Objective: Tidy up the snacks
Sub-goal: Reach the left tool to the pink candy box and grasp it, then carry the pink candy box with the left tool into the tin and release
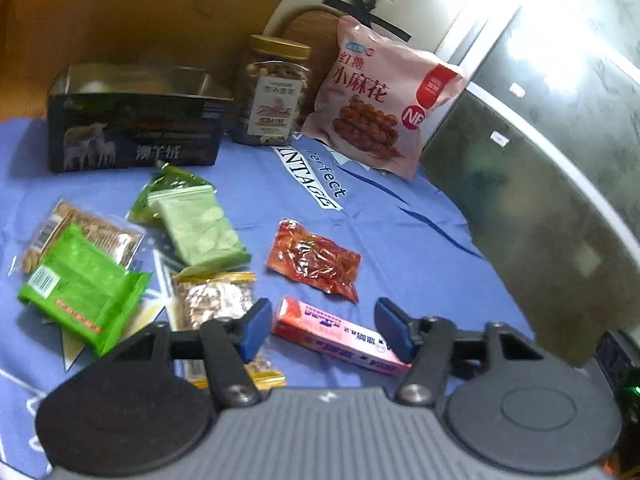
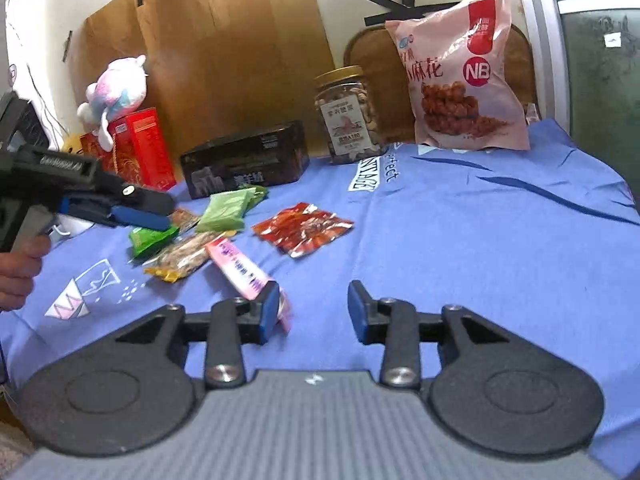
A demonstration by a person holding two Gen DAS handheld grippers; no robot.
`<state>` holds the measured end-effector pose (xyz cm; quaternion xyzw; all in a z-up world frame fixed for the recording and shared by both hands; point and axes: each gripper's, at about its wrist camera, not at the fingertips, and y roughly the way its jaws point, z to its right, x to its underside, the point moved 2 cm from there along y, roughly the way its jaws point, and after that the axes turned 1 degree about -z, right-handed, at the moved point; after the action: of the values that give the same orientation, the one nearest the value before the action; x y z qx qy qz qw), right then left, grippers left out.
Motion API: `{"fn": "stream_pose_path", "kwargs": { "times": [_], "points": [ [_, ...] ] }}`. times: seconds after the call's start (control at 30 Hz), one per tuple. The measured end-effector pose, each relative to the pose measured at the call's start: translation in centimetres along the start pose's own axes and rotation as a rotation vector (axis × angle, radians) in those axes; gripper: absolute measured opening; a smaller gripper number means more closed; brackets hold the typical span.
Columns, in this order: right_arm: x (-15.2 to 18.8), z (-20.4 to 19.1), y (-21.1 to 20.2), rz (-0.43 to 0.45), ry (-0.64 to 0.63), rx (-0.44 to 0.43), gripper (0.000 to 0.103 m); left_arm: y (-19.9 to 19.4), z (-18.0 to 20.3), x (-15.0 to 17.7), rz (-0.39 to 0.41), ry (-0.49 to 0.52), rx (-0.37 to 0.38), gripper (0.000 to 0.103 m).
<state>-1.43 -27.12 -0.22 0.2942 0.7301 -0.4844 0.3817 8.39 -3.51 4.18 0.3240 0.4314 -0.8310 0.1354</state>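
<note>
Small snacks lie on the blue cloth: a red packet point(image 1: 316, 260) point(image 2: 302, 228), a pale green packet point(image 1: 196, 224) point(image 2: 226, 210), a bright green packet point(image 1: 84, 288) point(image 2: 152, 238), a nut packet point(image 1: 216, 300) point(image 2: 184, 258) and a pink box point(image 1: 340, 336) point(image 2: 240, 268). At the back stand an open dark tin point(image 1: 132, 128) point(image 2: 244, 160), a nut jar point(image 1: 274, 92) point(image 2: 350, 114) and a big pink bag point(image 1: 380, 96) point(image 2: 464, 76). My left gripper point(image 1: 325, 330) point(image 2: 164, 210) hovers open over the pile. My right gripper point(image 2: 314, 312) is open and empty, its left pad beside the pink box's end.
A plush toy point(image 2: 116, 88) and red boxes point(image 2: 140, 148) sit at the back left before a cardboard sheet point(image 2: 224, 52). The blue cloth point(image 2: 480, 260) drops off at the right beside a dark grey surface point(image 1: 540, 200). A hand point(image 2: 16, 276) holds the left gripper.
</note>
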Motion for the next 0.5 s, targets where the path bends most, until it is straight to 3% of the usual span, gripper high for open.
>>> {"fn": "stream_pose_path", "kwargs": {
  "times": [0.13,0.33,0.37,0.43,0.5],
  "points": [
    [1.1,-1.6,0.4,0.012,-0.032,0.029,0.041,1.5,0.7,-0.3,0.013,0.053,-0.059,0.063],
    [1.2,-3.0,1.5,0.032,-0.041,0.072,0.040,4.9,1.0,0.6,-0.083,0.075,-0.084,0.059],
    [1.2,-3.0,2.1,0.018,-0.033,0.072,0.039,5.3,0.8,1.1,-0.100,0.067,-0.084,0.059],
    [1.3,-3.3,2.8,0.000,-0.026,0.074,0.027,5.1,1.0,1.7,-0.099,0.059,-0.068,0.058],
    [1.4,-3.6,2.9,0.013,-0.045,0.112,0.026,4.7,1.7,2.4,-0.092,0.088,-0.087,0.058]
  ]
}}
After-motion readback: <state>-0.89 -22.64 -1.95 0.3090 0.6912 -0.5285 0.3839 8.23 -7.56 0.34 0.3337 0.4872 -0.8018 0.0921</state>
